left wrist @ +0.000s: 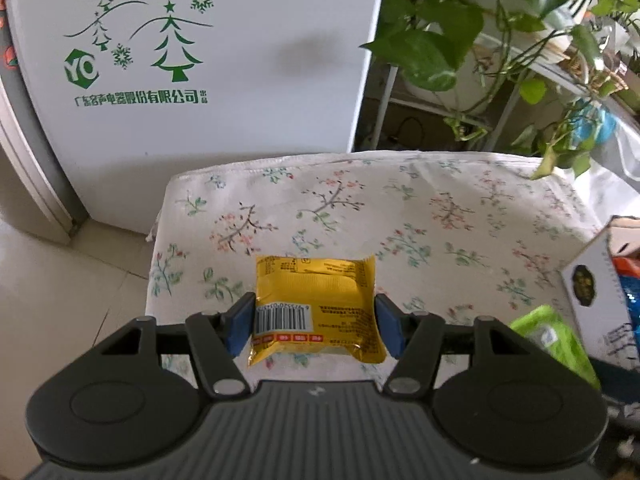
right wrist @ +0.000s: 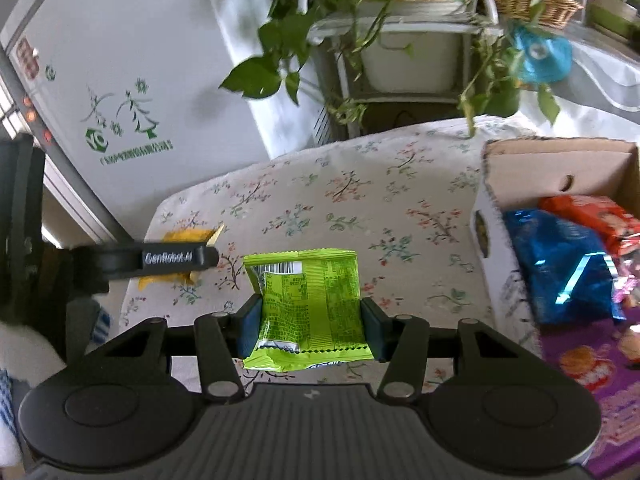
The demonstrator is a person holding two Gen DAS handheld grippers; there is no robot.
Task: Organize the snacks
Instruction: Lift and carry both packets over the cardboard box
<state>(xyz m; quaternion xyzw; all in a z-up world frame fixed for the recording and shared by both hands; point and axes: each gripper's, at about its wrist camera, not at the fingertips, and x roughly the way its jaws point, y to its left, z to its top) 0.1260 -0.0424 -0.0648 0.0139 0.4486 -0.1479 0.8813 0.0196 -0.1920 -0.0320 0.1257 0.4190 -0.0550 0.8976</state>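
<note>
My left gripper (left wrist: pixel 315 322) is shut on a yellow snack packet (left wrist: pixel 316 300), its blue pads pressing both sides, held above the floral tablecloth (left wrist: pixel 400 208). In the right wrist view my right gripper (right wrist: pixel 311 326) is shut on a green snack packet (right wrist: pixel 306 300), also lifted off the cloth. The left gripper's arm (right wrist: pixel 160 260) shows at the left of that view with the yellow packet (right wrist: pixel 188 236) partly hidden behind it. The green packet (left wrist: pixel 548 336) appears blurred at the right of the left wrist view.
An open cardboard box (right wrist: pixel 520 160) stands at the table's right, holding a blue bag (right wrist: pixel 560 264) and a red packet (right wrist: pixel 588 212); a purple packet (right wrist: pixel 592 380) lies before it. Behind are a white fridge (left wrist: pixel 200 60) and a plant shelf (right wrist: pixel 400 40) with trailing leaves.
</note>
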